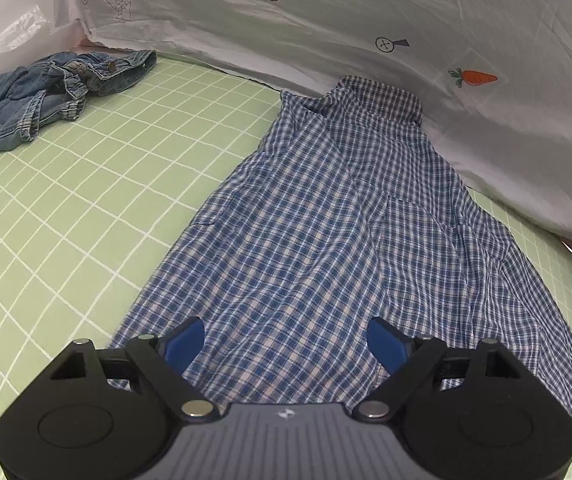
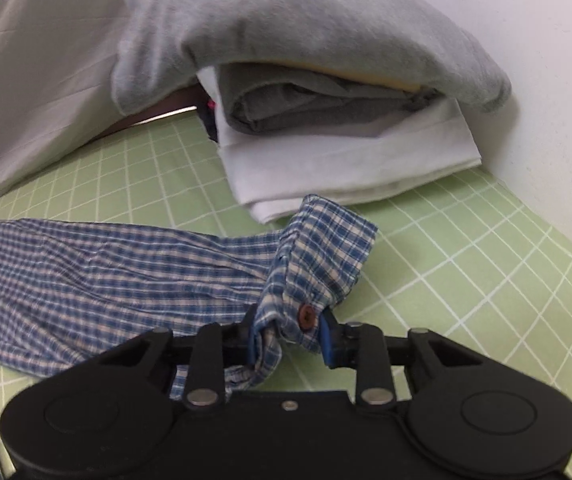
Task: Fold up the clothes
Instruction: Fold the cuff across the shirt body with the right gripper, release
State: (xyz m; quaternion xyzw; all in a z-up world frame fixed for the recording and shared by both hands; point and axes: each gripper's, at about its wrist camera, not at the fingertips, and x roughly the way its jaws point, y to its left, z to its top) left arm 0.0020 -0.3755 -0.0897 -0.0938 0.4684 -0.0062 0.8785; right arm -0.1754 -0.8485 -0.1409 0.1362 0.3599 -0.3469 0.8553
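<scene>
Green gridded sheet [image 1: 86,200] fills the lower half of both views, a bed by the look of it, with a white printed cover [image 1: 365,20] banked across the top of the left wrist view, a small carrot motif on it at the right. Spread over the middle of that view is the blue checked shirt [image 1: 325,220], collar at the top centre against the cover, body fanning down toward the camera. Only this view shows the crumpled denim garment [image 1: 46,92], upper left, well apart from the shirt. Switch to the right wrist view and there's something the other lacks: a folded stack [image 2: 325,120] at the upper centre, grey top draped over darker grey and white layers, against a white wall. The shirt's sleeve [image 2: 106,272] runs in from the left edge, and its cuff [image 2: 321,260], brown button showing, stands up at the centre just beside the stack's white bottom layer. Left tongs [image 1: 286,344] hover at the bottom centre over the shirt's lower body, angled steeply down, blue pads spread wide, nothing between them. Right tongs [image 2: 287,340], bottom centre, tilted down, are clenched on the cuff, cloth bunched between the pads.
</scene>
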